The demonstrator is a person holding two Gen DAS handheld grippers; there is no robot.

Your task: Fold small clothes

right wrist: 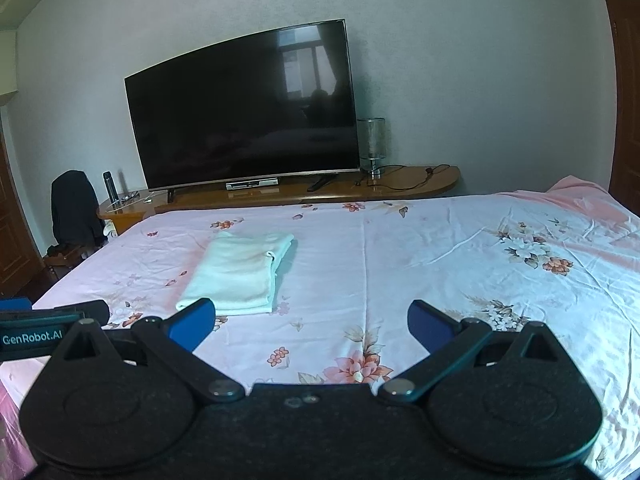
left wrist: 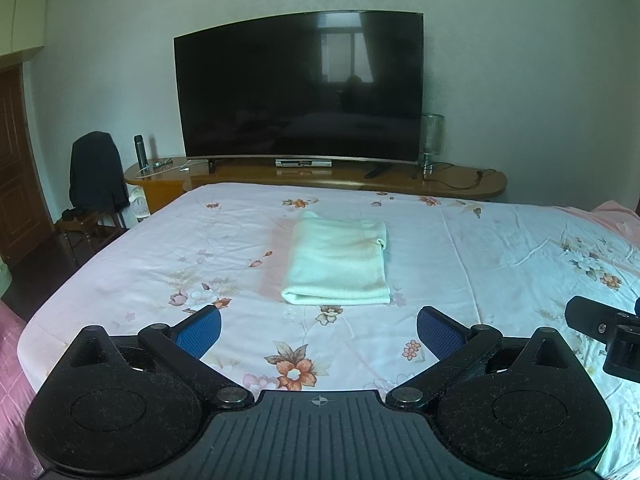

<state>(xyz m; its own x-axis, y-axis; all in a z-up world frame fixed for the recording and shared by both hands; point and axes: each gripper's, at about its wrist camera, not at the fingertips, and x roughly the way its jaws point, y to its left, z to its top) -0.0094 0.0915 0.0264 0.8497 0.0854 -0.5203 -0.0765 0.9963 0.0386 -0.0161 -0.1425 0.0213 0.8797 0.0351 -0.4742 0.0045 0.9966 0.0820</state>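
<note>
Both the left gripper [left wrist: 319, 330] and right gripper [right wrist: 312, 326] are hovering wide-jawed and empty near the folded pale towel [left wrist: 338, 264] sitting on the floral bed [left wrist: 500, 248], and grabbing one layer is risking unfolding it.

The bed [left wrist: 500, 248] lies open on every side of the folded cloth [left wrist: 338, 266], bare sheet between it and both hand-held grippers, whose jaws stand wide apart above the near edge. Beyond the far edge a counter [left wrist: 460, 184] carries a TV [left wrist: 300, 88] and lamp [left wrist: 432, 140]; a draped chair [left wrist: 96, 176] stands far left
</note>
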